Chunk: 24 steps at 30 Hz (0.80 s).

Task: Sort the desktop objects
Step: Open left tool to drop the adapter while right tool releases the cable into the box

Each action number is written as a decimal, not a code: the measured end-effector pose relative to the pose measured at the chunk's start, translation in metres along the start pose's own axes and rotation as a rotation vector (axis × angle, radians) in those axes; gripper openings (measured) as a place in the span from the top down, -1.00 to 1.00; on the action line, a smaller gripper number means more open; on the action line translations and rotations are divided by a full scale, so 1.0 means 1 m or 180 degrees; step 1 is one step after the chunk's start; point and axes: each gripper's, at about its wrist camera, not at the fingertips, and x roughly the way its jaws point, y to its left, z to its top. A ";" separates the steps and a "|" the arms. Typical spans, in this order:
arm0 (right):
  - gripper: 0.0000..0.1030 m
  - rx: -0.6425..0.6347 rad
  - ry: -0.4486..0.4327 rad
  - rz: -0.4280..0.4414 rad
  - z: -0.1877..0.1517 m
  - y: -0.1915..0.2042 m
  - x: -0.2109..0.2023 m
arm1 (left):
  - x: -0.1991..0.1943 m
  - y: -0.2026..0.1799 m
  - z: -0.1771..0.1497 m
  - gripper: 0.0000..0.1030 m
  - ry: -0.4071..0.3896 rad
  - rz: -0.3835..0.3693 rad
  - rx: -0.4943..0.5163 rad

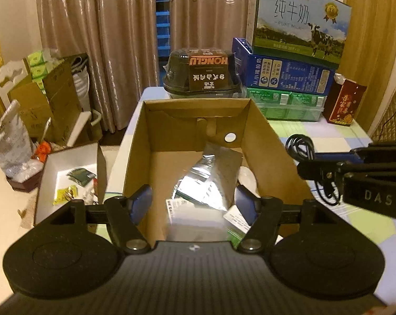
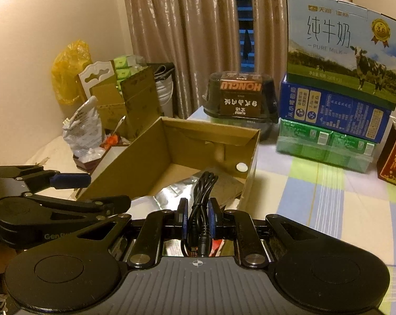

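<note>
Right gripper (image 2: 198, 216) pinching coiled black cable (image 2: 201, 194) above cardboard box (image 2: 250, 157) near tabletop's left edge; left gripper (image 1: 192, 199) spread, empty. Risk: loose loops snagging box rim.

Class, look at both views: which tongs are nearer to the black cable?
Right. The right tongs are shut on the black cable; the left tongs hang open over the cardboard box, apart from it.

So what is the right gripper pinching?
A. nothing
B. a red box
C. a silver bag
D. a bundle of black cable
D: in the right wrist view the right gripper has its blue pads pressed on a coiled black cable, held over the open cardboard box.
</note>
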 end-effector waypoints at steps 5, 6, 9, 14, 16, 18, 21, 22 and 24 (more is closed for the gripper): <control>0.76 0.0011 -0.0028 0.0040 0.006 -0.001 0.003 | -0.002 0.004 0.000 -0.27 -0.0028 0.0048 -0.0006; 0.76 0.0011 -0.0036 0.0057 0.007 -0.001 0.003 | -0.002 0.005 0.000 -0.27 -0.0031 0.0052 -0.0007; 0.76 -0.0026 -0.0032 0.0099 0.011 0.003 0.006 | -0.004 0.007 -0.001 -0.27 -0.0037 0.0074 -0.0026; -0.02 -0.0040 -0.0101 0.0164 0.015 0.003 0.011 | -0.007 0.010 -0.006 -0.35 -0.0034 0.0102 -0.0053; -0.23 0.0027 -0.0214 0.0150 0.014 -0.002 0.004 | -0.010 0.010 -0.008 -0.36 -0.0046 0.0094 -0.0060; -0.23 0.0059 -0.0248 0.0094 0.014 -0.007 -0.003 | -0.014 0.011 -0.011 -0.42 -0.0066 0.0080 -0.0080; -0.23 0.0124 -0.0252 0.0083 0.011 -0.015 -0.016 | -0.023 0.012 -0.016 -0.53 -0.0113 0.0067 -0.0155; -0.24 0.0130 -0.0254 0.0073 0.009 -0.017 -0.021 | -0.027 0.012 -0.018 -0.58 -0.0137 0.0069 -0.0174; -0.33 0.0165 -0.0270 0.0042 0.005 -0.020 -0.033 | -0.036 0.010 -0.022 -0.65 -0.0164 0.0070 -0.0195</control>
